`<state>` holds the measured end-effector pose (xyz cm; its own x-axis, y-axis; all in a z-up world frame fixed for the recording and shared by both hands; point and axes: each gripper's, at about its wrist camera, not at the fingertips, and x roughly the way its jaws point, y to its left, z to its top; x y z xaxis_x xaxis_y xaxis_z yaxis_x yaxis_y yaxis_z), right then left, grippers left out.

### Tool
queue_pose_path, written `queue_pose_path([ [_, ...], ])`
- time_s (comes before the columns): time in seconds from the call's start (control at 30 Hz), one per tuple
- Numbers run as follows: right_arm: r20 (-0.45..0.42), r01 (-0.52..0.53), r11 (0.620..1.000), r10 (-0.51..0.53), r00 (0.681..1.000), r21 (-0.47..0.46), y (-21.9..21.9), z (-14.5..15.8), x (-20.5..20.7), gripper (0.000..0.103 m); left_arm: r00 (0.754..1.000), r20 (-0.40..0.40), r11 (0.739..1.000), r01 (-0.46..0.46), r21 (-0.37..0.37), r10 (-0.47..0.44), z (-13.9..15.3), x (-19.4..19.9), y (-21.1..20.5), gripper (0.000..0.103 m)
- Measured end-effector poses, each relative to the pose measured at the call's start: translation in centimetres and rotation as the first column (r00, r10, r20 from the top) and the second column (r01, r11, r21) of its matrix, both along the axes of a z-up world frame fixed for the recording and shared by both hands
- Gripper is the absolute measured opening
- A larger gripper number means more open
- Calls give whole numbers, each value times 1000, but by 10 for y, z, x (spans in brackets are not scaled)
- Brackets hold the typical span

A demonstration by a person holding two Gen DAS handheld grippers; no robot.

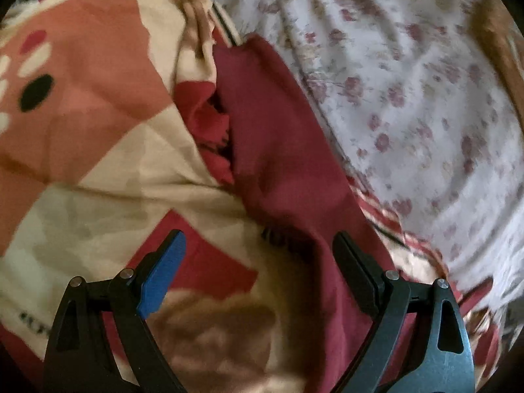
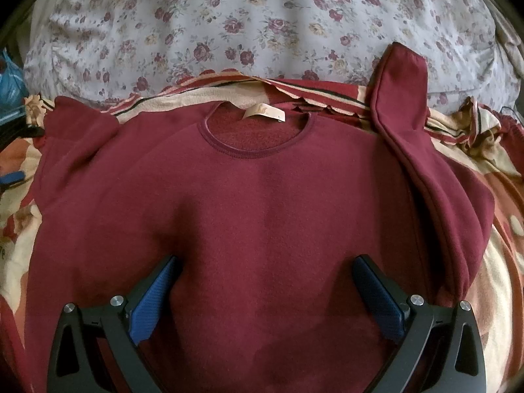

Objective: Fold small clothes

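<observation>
Currently sweater (image 2: 262, 196) is spread collar-far under wide, empty right claw (image 2: 265, 294); left claw (image 1: 258, 275) wide at its left sleeve.

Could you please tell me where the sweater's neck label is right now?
In the right wrist view, the label sits top centre, inside the back of the sweater's collar, just below the striped blanket edge.

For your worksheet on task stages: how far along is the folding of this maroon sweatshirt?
Done: the maroon sweatshirt lies spread flat on the patterned blanket, neckline up. In hand: nothing; the left gripper and right gripper are both open, holding no cloth. Left: both sleeves still stick out, so all folds remain.
</observation>
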<state>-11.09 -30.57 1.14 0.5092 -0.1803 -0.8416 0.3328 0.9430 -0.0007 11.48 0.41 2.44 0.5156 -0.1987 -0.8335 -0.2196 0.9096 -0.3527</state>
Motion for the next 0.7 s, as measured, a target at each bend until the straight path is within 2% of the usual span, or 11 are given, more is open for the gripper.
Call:
queue_pose_path([
  [0.07,0,0,1000,0,1000,0,0,0,0,103,1000,-24,999,-18,-29,18,-12,12,1,90],
  [0.13,1,-1,1000,1,1000,1,0,0,1,103,999,-44,999,-21,-44,20,-21,20,-1,84],
  [0.23,2,-2,1000,2,1000,3,1,-1,1,103,999,-51,997,-13,-72,9,-32,28,-5,68],
  [0.27,3,-2,1000,2,1000,4,1,-1,1,103,999,-40,997,-8,-78,5,-33,30,-6,60],
  [0.3,4,-2,1000,2,1000,5,0,-1,2,103,1000,-31,997,0,-83,-2,-34,32,-7,46],
  [0.37,4,-2,1000,2,1000,4,1,-1,1,103,1000,-21,996,14,-92,-16,-34,38,-8,27],
  [0.4,4,-2,1000,2,1000,4,1,-1,1,103,1000,-14,995,19,-96,-21,-33,40,-8,10],
  [0.5,4,-2,1000,2,1000,4,1,-1,1,103,997,56,991,58,-117,-52,-16,33,-8,6],
  [0.6,4,-2,1000,2,1000,3,1,-1,1,103,981,160,987,128,-99,-111,18,9,-15,6],
  [0.7,5,-2,1000,2,1000,3,1,-1,1,103,939,262,961,257,-99,-224,54,-18,-33,5],
])
